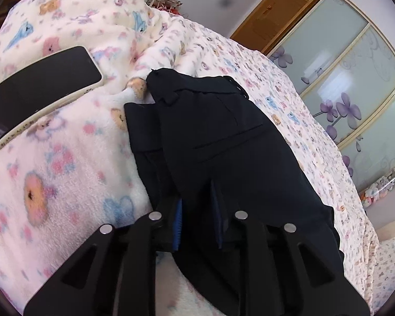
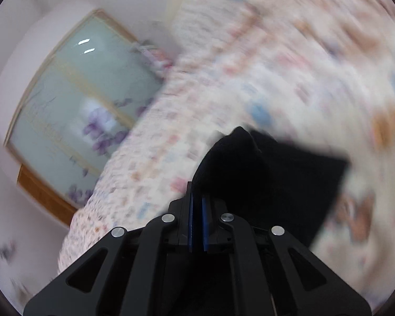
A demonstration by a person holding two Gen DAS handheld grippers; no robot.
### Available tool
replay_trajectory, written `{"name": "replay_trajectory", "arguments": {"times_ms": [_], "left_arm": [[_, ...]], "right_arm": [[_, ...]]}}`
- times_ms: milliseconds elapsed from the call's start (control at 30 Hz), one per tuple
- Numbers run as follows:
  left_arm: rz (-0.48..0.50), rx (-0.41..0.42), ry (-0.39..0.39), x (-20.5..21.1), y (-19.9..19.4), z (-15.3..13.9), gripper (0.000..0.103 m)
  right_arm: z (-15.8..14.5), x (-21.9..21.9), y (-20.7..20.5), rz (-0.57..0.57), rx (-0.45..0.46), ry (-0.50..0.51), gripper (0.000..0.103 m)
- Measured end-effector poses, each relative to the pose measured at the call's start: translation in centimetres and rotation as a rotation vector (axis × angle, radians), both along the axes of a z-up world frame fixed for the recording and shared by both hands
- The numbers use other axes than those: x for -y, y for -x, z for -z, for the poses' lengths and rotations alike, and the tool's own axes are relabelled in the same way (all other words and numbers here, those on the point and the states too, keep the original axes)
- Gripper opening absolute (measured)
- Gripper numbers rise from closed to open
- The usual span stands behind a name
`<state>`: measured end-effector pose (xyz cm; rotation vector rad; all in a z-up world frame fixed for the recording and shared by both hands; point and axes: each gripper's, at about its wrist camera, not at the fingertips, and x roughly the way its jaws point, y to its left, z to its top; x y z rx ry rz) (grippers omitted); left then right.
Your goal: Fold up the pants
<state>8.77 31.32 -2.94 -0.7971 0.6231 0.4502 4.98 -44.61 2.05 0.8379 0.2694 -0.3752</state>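
Dark navy pants [image 1: 223, 142] lie partly folded on a bed with a pastel animal-print fleece blanket [image 1: 65, 173]. The waistband end points away from me and a folded layer shows at the left edge. My left gripper [image 1: 197, 205] is shut on the near fold of the pants. In the blurred right wrist view, my right gripper [image 2: 197, 200] is shut on a bunched edge of the pants [image 2: 271, 184], which spread out to the right over the blanket.
A black smartphone [image 1: 39, 89] lies on the blanket to the left of the pants. A wardrobe with frosted glass doors and purple flowers [image 1: 355, 79] stands beyond the bed. A flat printed sheet [image 1: 316, 137] covers the bed's right side.
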Motion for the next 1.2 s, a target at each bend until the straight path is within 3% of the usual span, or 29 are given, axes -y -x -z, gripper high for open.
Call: {"name": "replay_trajectory", "arguments": {"times_ms": [100,233,300,400,467,567,600,633,667,700,767,833,867,933,1033,1133,1200], "left_arm": [[0.008,0.006,0.006,0.3,0.3,0.1,0.022],[0.01,0.011,-0.011,0.7,0.3,0.1,0.023],[0.011,0.015,-0.005,0.7,0.3,0.0,0.023],[0.021,0.034,0.013,0.7,0.6,0.0,0.026],[0.059,0.058,0.008,1.0,1.0,-0.3,0.035],[0.097,0.088,-0.056,2.5,2.0,-1.5,0.063],[0.085,0.09,-0.087,3.1,2.5,-2.0,0.081],[0.064,0.096,-0.127,3.8,3.1,-2.6,0.089],[0.046,0.131,-0.178,4.8,4.1,-3.6,0.09],[0.047,0.153,-0.202,5.6,4.7,-4.2,0.092],[0.049,0.205,-0.243,8.1,5.8,-5.8,0.096],[0.058,0.256,-0.239,10.5,6.2,-7.0,0.101],[0.062,0.273,-0.232,11.4,6.1,-7.3,0.101],[0.08,0.292,-0.207,14.5,5.5,-7.8,0.101],[0.139,0.297,-0.216,18.1,4.1,-6.8,0.101],[0.209,0.229,-0.319,20.6,2.8,-5.0,0.101],[0.251,0.16,-0.336,21.5,1.8,-4.3,0.101]], "right_arm": [[-1.0,0.8,1.7,0.023,-0.043,0.062,0.005],[4.5,3.0,3.8,0.042,-0.204,-0.083,0.005],[5.5,3.3,4.8,0.044,-0.173,-0.137,0.005],[4.4,2.7,5.0,0.055,-0.198,-0.078,0.005],[4.7,2.6,4.7,0.042,-0.244,-0.079,0.007],[4.6,2.7,5.4,0.0,-0.262,-0.098,0.011],[4.2,2.6,5.9,-0.017,-0.274,-0.085,0.014],[3.8,2.4,6.5,-0.015,-0.287,-0.058,0.017],[2.0,1.6,7.9,0.015,-0.291,0.047,0.021],[2.0,1.6,7.9,0.015,-0.291,0.047,0.021],[-0.3,-0.1,8.4,-0.003,-0.258,0.191,0.021],[-3.4,-3.0,7.1,-0.166,-0.162,0.317,0.022],[-5.6,-6.4,4.1,-0.396,-0.099,0.351,0.022],[-7.2,-10.9,0.5,-0.659,-0.057,0.359,0.022],[-8.5,-20.2,-6.0,-1.026,-0.076,0.38,0.022],[-8.3,-27.2,-10.6,-1.238,-0.13,0.385,0.022],[-7.5,-33.0,-14.2,-1.362,-0.175,0.429,0.022]]}}
